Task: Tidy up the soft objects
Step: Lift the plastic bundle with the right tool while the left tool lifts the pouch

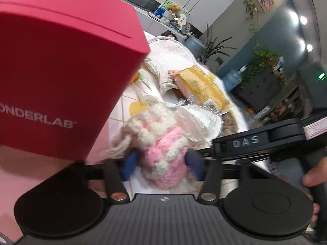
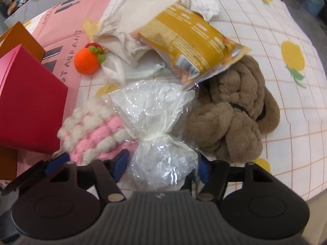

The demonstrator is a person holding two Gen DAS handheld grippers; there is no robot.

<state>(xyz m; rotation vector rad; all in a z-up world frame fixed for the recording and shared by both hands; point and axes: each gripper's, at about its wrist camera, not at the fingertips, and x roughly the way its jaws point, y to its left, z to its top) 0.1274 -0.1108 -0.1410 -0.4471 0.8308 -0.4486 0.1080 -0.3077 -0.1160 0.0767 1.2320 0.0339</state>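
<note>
Left wrist view: we pinch pink-and-cream knitted pouch (image 1: pixel 163 153) in left gripper (image 1: pixel 162 163), blue pads squeezing both sides, pouch near red box (image 1: pixel 61 71), likely its destination. Right gripper (image 2: pixel 161 166) straddles tied clear plastic bag (image 2: pixel 161 159); whether pads press it, we cannot tell. Brown plush (image 2: pixel 231 112), yellow packet (image 2: pixel 188 42), orange crochet fruit (image 2: pixel 86 61) wait farther on checked cloth (image 2: pixel 276 30).

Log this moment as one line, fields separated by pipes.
left gripper: around pink-white knit | right gripper: around clear bag | red box: beside knit | plush: untouched
</note>
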